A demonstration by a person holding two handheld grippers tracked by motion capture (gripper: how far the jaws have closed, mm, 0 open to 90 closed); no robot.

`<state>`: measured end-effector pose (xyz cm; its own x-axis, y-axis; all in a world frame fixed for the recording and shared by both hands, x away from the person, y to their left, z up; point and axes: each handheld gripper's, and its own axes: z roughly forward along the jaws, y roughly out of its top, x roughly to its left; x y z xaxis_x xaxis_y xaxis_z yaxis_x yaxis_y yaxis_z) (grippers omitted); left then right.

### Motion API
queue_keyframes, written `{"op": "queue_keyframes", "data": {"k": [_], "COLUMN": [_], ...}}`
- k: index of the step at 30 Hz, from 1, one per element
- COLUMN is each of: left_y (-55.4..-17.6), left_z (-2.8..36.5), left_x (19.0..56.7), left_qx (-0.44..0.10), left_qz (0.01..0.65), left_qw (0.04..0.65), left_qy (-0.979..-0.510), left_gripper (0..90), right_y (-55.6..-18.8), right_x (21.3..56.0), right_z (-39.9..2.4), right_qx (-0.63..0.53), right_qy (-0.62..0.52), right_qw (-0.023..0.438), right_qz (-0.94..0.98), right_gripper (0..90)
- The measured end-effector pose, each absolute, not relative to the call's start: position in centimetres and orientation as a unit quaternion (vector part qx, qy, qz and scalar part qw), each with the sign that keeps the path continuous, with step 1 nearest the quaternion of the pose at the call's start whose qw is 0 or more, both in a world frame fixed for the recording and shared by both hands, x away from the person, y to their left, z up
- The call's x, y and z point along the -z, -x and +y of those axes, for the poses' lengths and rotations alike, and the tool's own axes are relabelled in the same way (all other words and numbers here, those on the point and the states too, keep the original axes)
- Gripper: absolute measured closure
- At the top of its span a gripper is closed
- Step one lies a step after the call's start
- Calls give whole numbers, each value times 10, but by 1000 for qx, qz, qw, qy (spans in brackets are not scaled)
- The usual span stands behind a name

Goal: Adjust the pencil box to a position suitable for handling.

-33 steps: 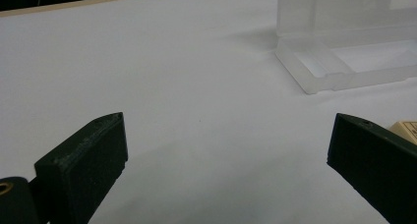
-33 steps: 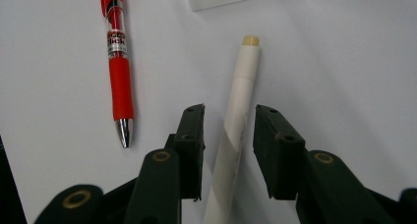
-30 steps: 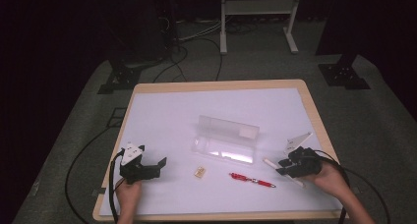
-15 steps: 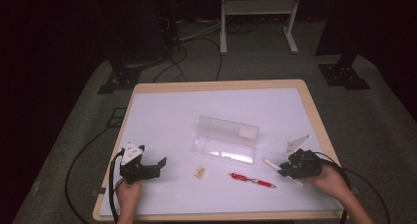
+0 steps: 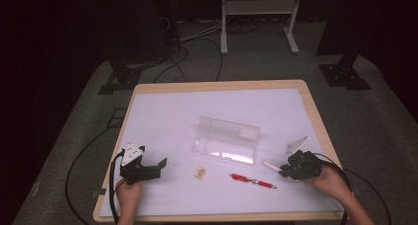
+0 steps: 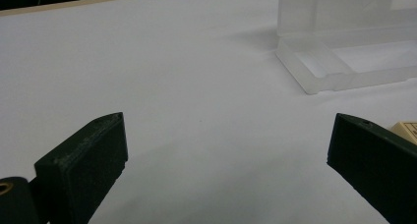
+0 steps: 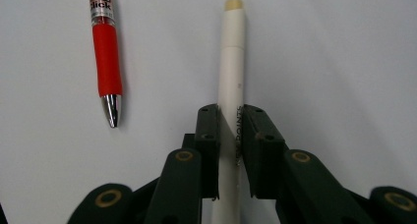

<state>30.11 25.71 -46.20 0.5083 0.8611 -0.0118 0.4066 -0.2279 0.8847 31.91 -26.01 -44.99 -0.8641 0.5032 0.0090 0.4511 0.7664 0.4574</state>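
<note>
On the white table sheet lies a white pen (image 7: 231, 62), also visible in the high view as a white pen (image 5: 270, 164) at the front right. My right gripper (image 7: 231, 111) has just been closing and its pads now press on the pen's barrel from both sides. From above, the right gripper (image 5: 283, 169) points left. A red click pen (image 7: 105, 62) lies just left of it, apart from the jaws. At the front left my left gripper (image 5: 160, 166) rests open; in its own view the left gripper (image 6: 226, 135) has bare sheet between its jaws.
A clear plastic case (image 5: 226, 141) lies open in the middle of the sheet, its near corner (image 6: 314, 71) ahead of the left gripper. A small tan block (image 5: 200, 172) sits between the case and the left gripper. Cables trail off the wooden table edge (image 5: 325, 131).
The right gripper's jaws have drawn in around the white pen. Both hands have stayed where they were, and the pens, block and case have not moved.
</note>
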Motion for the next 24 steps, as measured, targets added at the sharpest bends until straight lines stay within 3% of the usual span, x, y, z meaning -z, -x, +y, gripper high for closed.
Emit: {"op": "queue_keyframes", "data": {"k": [12, 24], "left_y": [-301, -301], "left_z": [257, 258], "left_x": [462, 462], "left_qx": [-251, -251], "left_qz": [428, 427], "left_qw": [450, 451], "left_qy": [-743, -743], "left_gripper": [13, 13], "right_y": [-318, -320], "right_x": [447, 423], "right_z": [-259, -253], "right_qx": [-228, -241], "right_qy": [-253, -228], "right_qw": [67, 93], "right_qz": [938, 939], "right_gripper": [782, 782]}}
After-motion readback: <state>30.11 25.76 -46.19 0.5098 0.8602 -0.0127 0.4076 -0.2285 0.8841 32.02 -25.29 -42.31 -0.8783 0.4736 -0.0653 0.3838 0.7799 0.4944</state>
